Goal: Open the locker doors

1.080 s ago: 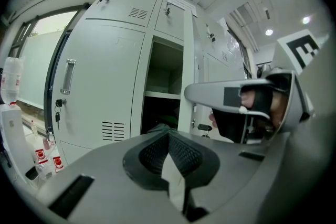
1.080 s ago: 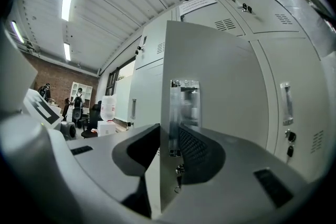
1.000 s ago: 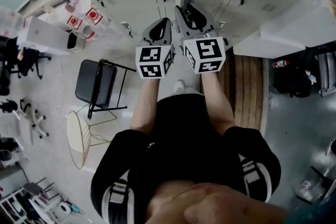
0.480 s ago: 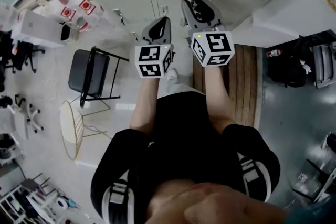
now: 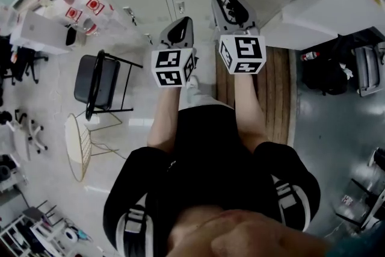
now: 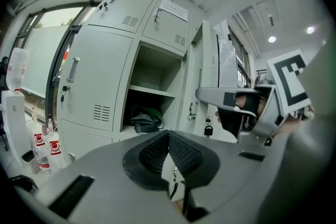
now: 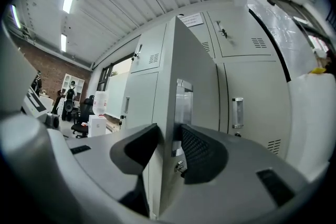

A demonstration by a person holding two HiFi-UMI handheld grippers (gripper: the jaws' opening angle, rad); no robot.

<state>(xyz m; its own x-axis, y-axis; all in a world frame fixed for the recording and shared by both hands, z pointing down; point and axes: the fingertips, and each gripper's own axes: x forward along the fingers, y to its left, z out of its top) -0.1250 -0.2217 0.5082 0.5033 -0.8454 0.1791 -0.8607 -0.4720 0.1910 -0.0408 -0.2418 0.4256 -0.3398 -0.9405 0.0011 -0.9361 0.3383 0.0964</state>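
release step: right gripper (image 7: 168,139) jaws opening about the open locker door (image 7: 189,71) edge, left gripper (image 6: 169,148) jaws together, empty; next, probably back clear toward a closed door

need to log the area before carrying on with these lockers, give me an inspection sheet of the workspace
surface: pale floor, with a wooden strip under the right arm
job's things: locker door swung open; open locker holds a dark bag; neighbouring door closed
clutter: folding chair and wire stool on the left
grippers: left hand-held gripper jaws together, nothing between them; right hand-held gripper jaws opening, the door's edge between them
cables: nothing seen
surroundings: black bags on the floor at right
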